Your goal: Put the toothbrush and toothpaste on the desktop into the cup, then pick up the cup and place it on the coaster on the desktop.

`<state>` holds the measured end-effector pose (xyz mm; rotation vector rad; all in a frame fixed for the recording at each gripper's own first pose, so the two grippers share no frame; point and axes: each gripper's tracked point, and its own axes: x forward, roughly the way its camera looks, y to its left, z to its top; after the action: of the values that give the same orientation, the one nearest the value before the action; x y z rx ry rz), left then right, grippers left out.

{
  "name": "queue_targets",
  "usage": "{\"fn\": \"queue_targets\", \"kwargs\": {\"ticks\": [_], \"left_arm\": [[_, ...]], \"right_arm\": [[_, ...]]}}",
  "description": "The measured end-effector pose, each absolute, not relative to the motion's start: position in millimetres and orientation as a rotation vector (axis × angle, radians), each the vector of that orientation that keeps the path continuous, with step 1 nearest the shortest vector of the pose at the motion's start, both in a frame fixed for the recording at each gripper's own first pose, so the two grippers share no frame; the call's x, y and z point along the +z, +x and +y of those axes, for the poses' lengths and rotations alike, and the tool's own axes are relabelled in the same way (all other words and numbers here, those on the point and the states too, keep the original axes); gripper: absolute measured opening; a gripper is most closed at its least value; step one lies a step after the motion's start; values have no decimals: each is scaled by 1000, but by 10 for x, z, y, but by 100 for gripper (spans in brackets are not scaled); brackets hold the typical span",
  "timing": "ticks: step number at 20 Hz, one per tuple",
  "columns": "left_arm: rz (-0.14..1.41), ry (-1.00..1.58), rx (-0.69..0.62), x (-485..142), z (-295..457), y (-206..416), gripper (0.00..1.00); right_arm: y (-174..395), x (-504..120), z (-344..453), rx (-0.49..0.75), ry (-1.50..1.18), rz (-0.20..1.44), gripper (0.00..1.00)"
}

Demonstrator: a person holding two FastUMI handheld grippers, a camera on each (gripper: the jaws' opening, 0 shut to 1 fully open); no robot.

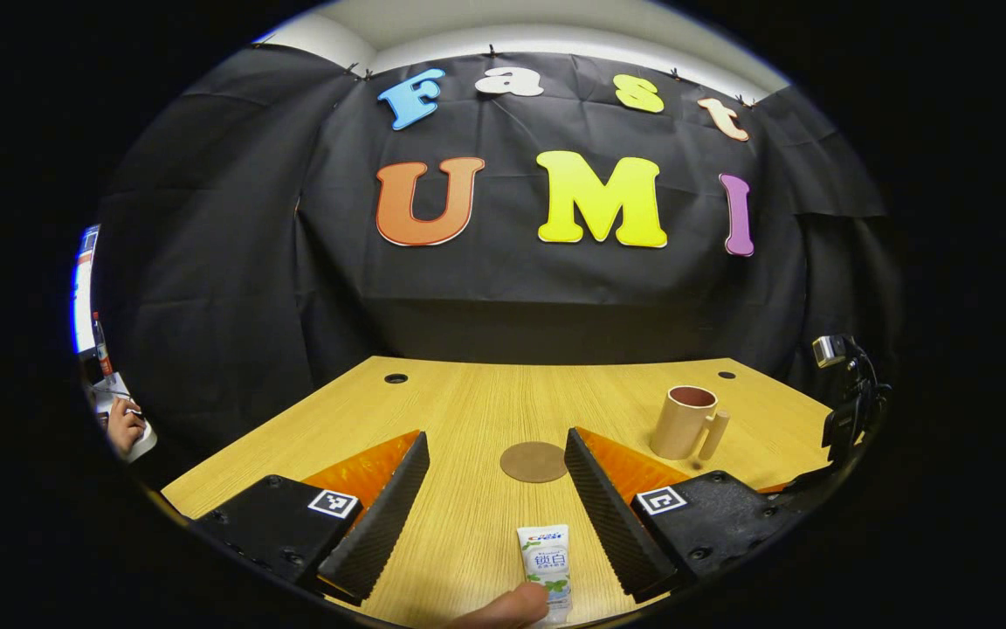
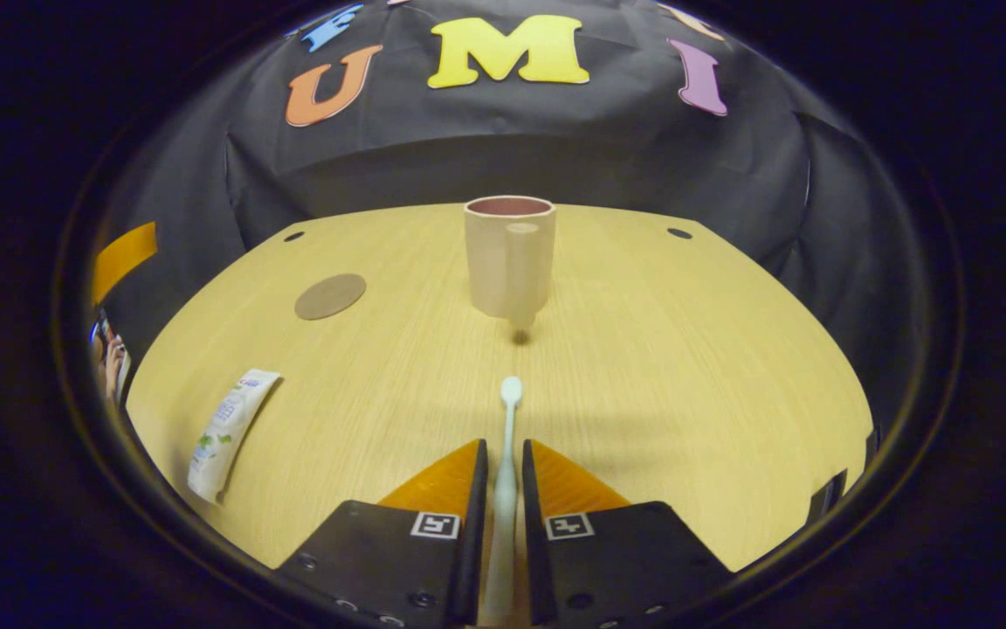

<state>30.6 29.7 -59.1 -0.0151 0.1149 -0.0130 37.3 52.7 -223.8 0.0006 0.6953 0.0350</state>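
Slender white toothbrush sits clamped in the right gripper at lower centre, below the beige handled cup; left gripper spread apart around the white toothpaste tube.

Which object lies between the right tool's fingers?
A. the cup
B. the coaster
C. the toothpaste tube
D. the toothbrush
D: in the right gripper view the toothbrush runs between the closed fingers of the right tool, its head pointing toward the cup.
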Motion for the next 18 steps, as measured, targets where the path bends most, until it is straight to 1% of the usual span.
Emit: {"fn": "queue_targets", "kwargs": {"ticks": [2,4,5,6,13,15,18], "left_arm": [[135,-17,-10,-669,312,317,100],[157,-24,-8,-738,315,315,100],[168,-26,-8,-780,317,310,100],[179,-26,-11,-824,306,303,100],[245,-10,-4,-1055,302,247,100],[252,-13,-1,-1071,297,242,100],[270,-14,-8,-1119,271,215,100]], "right_arm": [[383,-2243,538,37,17,702,20],[366,-2213,519,49,45,708,9],[369,-2237,504,49,39,704,11],[356,-2201,500,48,55,706,1],[371,-2225,522,88,20,691,0],[345,-2196,573,118,41,685,0],[358,-2019,521,116,38,629,0]]}}
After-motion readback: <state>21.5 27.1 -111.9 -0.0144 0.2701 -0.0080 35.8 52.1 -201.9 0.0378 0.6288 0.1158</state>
